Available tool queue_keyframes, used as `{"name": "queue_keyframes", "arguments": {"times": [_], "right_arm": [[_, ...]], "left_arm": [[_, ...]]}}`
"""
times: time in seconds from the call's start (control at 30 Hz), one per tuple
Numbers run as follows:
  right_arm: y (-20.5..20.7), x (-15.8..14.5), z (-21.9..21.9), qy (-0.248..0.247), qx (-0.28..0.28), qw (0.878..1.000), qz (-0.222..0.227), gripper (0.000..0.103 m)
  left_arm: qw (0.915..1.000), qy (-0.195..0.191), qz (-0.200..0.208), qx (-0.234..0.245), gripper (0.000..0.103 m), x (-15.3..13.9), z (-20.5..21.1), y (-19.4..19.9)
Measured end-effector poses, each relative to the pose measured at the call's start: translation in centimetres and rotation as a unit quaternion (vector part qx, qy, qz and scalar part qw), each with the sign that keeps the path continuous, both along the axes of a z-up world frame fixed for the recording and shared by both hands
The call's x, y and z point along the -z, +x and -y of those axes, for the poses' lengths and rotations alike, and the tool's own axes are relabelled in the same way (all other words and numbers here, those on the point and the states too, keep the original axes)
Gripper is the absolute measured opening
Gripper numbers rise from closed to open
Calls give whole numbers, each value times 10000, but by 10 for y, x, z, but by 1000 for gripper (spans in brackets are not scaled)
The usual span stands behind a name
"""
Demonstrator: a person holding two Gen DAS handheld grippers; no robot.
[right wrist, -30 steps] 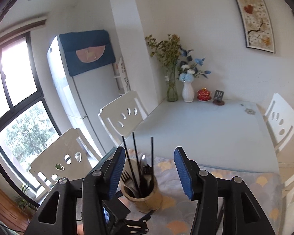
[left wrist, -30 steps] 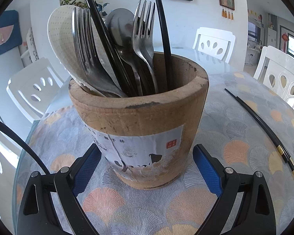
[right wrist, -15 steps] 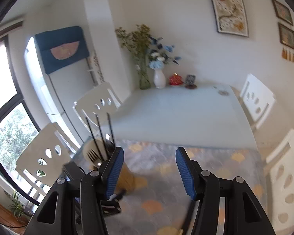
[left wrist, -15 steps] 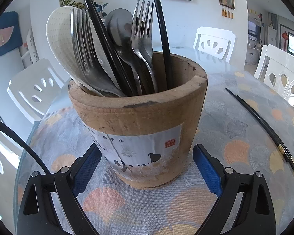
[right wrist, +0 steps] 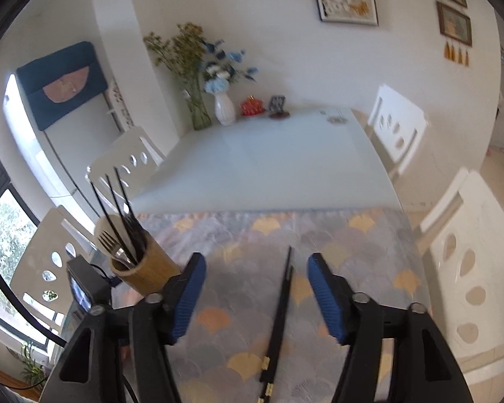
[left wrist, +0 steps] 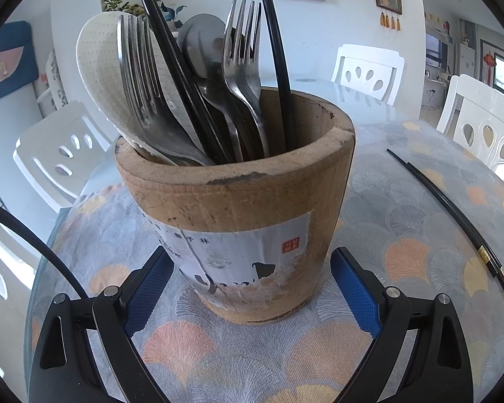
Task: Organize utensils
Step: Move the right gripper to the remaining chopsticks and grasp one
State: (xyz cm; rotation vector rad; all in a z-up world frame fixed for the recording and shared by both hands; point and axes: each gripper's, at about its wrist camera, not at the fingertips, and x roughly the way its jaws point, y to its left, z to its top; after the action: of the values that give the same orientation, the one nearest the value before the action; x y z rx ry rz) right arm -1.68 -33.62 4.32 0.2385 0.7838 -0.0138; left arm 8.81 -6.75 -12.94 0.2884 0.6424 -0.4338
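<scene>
2 black chopsticks (right wrist: 280,305) with gold bands near their thick ends lie side by side, touching, on the patterned cloth (right wrist: 352,245) that covers the near part of the bench (right wrist: 268,161), well apart from the holder. the round wooden holder (left wrist: 238,221) stands upright on the cloth, its rim worn and cracked, a torn white label on its front. inside it lean 3 forks (left wrist: 242,53), a metal spoon (left wrist: 198,47), a white dotted rice paddle (left wrist: 97,63) and 3 more black chopsticks (left wrist: 272,33), all standing above the rim. the left gripper (left wrist: 252,288) has its blue fingers (left wrist: 351,288) spread on either side of the holder's base, with gaps showing on both sides, so it is released. the right gripper (right wrist: 255,295) hangs over the loose pair, its fingers (right wrist: 324,299) having just been widening; the pair lies between them, untouched and ungrasped.
</scene>
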Motion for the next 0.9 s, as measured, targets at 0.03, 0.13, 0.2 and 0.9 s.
{"name": "queue_keyframes", "arguments": {"times": [0.03,0.13,0.2,0.9], "right_arm": [[0,6,3,98,-10,9999,-88,65],[2,24,11,385,20,9988,-303,65],[4,37,13,513,71,9975,-485,65],[43,170,14,268,70,9742,-2239,29]], "left_arm": [[10000,4,-1,2,95,0,0,0],[10000,11,0,3,95,0,0,0],[10000,9,0,4,95,0,-1,0],[10000,58,16,1,95,0,1,-1]]}}
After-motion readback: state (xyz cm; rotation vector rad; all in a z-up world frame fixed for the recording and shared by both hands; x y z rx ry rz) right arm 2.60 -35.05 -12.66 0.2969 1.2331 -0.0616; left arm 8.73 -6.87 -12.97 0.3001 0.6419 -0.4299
